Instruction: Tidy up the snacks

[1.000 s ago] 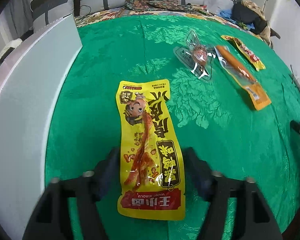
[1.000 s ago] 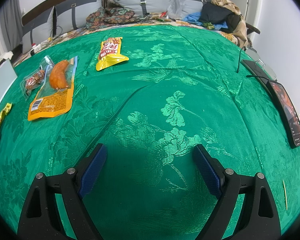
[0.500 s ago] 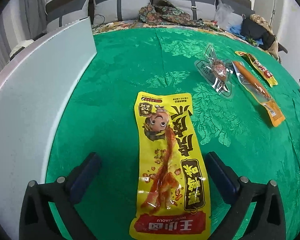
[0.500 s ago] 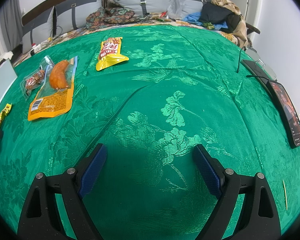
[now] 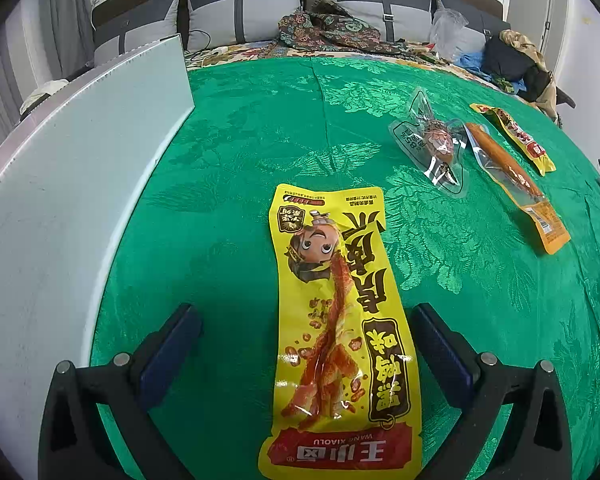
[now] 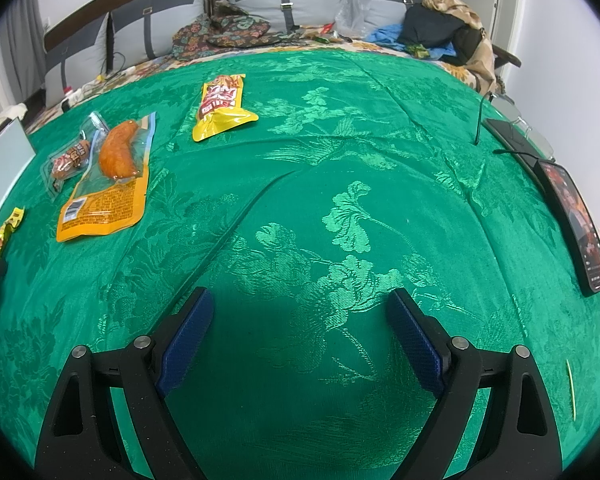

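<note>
The left gripper (image 5: 304, 344) stands wide open and tilts down toward the cloth (image 5: 228, 208). Its jaws have just been opening, and a long yellow pack (image 5: 336, 344) lies flat between them, touching neither blue pad. The right gripper (image 6: 300, 338) is also wide open, tilted down the same way, with only bare cloth between its fingers.

The surface is a shiny green cloth with a woven flower pattern and some soft creases. A white board (image 5: 60, 184) lies along its left side in the left view. Behind the cloth there are grey cushions (image 6: 284, 0), a patterned fabric (image 5: 332, 32), a clear plastic bag (image 6: 352, 4) and a heap of dark clothes (image 6: 448, 28). At the right edge in the right view lies a phone (image 6: 576, 224) with a lit screen and a black cable.

The yellow pack shows a cartoon face, large characters and a red strip at its near end; a reddish snack is visible through a window. Farther away lie 3 more snacks: a clear pack (image 5: 436, 148) with a small brown piece, just beside it an orange pack (image 5: 516, 184) with a sausage, and beyond that a short yellow pack (image 6: 220, 106), apart from the others.
</note>
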Available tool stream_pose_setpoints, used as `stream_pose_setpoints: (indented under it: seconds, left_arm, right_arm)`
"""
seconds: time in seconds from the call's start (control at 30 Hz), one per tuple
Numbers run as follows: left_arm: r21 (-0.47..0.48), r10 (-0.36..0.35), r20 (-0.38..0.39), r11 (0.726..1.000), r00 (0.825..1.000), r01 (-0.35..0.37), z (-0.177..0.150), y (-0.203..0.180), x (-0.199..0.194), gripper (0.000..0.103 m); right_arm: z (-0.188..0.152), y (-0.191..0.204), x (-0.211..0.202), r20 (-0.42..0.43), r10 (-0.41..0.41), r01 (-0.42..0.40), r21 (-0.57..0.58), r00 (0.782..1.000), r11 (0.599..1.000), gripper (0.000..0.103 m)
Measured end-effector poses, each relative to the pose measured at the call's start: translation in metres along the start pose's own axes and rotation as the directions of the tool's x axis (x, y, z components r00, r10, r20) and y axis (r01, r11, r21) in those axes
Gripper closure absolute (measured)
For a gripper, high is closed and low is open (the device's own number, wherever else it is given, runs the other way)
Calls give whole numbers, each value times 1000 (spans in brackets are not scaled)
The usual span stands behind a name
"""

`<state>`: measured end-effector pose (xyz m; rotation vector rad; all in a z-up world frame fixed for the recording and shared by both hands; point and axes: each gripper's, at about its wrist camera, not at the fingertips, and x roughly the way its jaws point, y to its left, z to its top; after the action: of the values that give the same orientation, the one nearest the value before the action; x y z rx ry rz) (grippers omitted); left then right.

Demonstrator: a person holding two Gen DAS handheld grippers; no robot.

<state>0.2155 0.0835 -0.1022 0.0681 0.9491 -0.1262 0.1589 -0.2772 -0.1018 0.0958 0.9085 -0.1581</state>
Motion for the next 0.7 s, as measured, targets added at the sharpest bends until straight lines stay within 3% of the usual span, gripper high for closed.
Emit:
stream_pose_setpoints:
  seconds: [0.1,0.17,0.27,0.37,0.5,0.6,0.63,0.7]
  left_arm:
    - [0,0,0,1000,1000,0,0,0,0,0]
    - [0,0,0,1000,1000,0,0,0,0,0]
    - [0,0,0,1000,1000,0,0,0,0,0]
    - [0,0,0,1000,1000,0,0,0,0,0]
    - [0,0,0,1000,1000,0,0,0,0,0]
    - [0,-1,0,1000,1000,1,0,0,1,0]
    - [0,-1,0,1000,1000,1,0,0,1,0]
    - [-1,-1,1,1000,1000,1,0,0,0,0]
  right_arm:
    - [7,3,2,-36,16,-16,-14,999,1000,14]
    - [23,13,0,-41,117,-117,5,992,993,14]
    - [58,46,0,-29,258,-259,-22,966,966,14]
    - [97,87,25,-106,326,-333,-52,939,941,14]
    - [126,144,68,-183,254,-285,-169,950,944,14]
    - [127,176,99,-242,119,-189,-294,963,937,14]
    - [130,177,96,-194,117,-172,-299,974,938,13]
    - [135,170,100,-189,64,-116,-277,980,954,13]
